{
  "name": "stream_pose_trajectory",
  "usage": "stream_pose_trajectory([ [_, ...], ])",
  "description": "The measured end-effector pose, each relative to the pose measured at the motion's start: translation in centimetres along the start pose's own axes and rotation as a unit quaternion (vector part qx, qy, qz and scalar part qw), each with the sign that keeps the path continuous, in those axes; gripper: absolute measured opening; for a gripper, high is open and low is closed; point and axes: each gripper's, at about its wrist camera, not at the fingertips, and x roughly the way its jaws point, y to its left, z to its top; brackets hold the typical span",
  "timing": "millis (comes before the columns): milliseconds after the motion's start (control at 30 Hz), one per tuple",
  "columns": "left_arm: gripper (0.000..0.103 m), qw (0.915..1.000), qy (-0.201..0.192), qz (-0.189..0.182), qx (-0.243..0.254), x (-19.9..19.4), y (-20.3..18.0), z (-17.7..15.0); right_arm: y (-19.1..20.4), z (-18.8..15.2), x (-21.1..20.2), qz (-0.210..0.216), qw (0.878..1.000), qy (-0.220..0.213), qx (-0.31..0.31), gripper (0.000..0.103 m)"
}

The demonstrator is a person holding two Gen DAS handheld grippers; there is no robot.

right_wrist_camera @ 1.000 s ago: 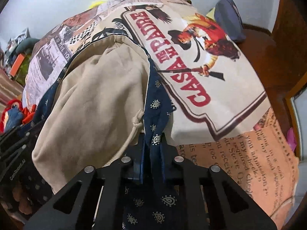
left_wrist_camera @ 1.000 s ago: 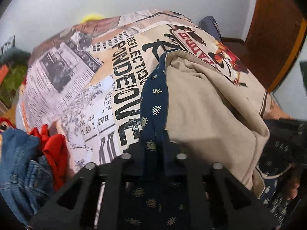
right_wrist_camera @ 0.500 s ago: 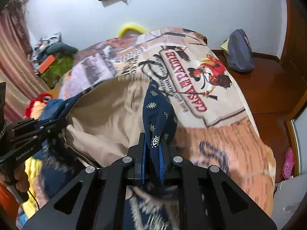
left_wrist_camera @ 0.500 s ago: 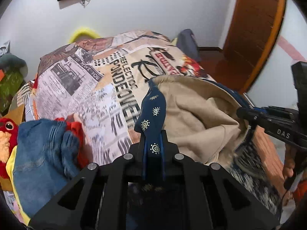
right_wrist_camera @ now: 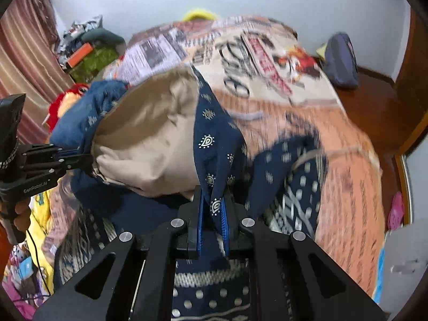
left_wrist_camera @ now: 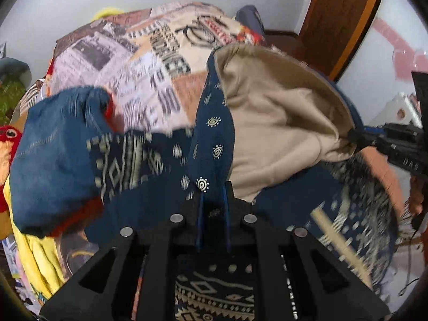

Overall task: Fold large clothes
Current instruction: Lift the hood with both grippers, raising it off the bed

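Observation:
A large navy patterned garment with a beige fleece lining hangs stretched between my two grippers above the bed. My left gripper is shut on one navy edge. My right gripper is shut on the other navy edge. The beige lining bulges open between them. The rest of the garment trails down onto the bed, blurred. The right gripper shows at the right of the left wrist view, the left gripper at the left of the right wrist view.
The bed carries a printed newspaper-style cover. Blue jeans and red cloth lie piled at its left, over yellow fabric. A grey-blue bag rests on the wooden floor by the wall. A wooden door stands at right.
Both grippers have pulled back and up from the bed, lifting the garment with them. Its patterned lower part now drags across the cover, and the jeans pile has come nearer in the left view.

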Motion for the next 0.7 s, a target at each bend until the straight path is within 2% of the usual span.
stream_pose_trajectory([
  [67,0.013,0.9999,0.004,0.009,0.003,0.8,0.0,-1.0,-0.5,-0.6,1.0,-0.008,1.0,0.019,0.005,0.01],
  [167,0.023,0.9993,0.005,0.034,0.013,1.9,-0.3,-2.4,-1.0,-1.4,2.2,-0.031,0.999,0.039,0.001,0.014],
  [233,0.037,0.999,0.006,0.043,0.015,2.4,-0.4,-3.0,-1.3,-1.8,2.9,-0.052,0.998,0.046,0.0,0.014],
  [300,0.042,0.999,0.013,0.042,0.012,2.7,-0.3,-3.3,-1.5,-1.9,3.2,-0.061,0.997,0.052,0.0,0.018],
  [367,0.044,0.999,0.017,0.041,0.012,2.8,-0.1,-3.2,-1.4,-1.8,3.0,-0.063,0.997,0.052,-0.002,0.021],
  [467,0.047,0.9992,0.005,0.038,0.007,1.7,0.4,-2.6,-0.6,-1.4,2.1,-0.071,0.996,0.043,-0.014,0.027],
  [533,0.055,0.9994,-0.014,0.033,0.002,0.5,0.7,-1.8,-0.2,-0.8,1.2,-0.069,0.997,0.024,-0.021,0.036],
  [700,0.063,0.9975,-0.064,0.029,0.001,-2.1,0.9,0.4,0.3,1.4,-0.4,-0.062,0.997,-0.028,-0.031,0.048],
])
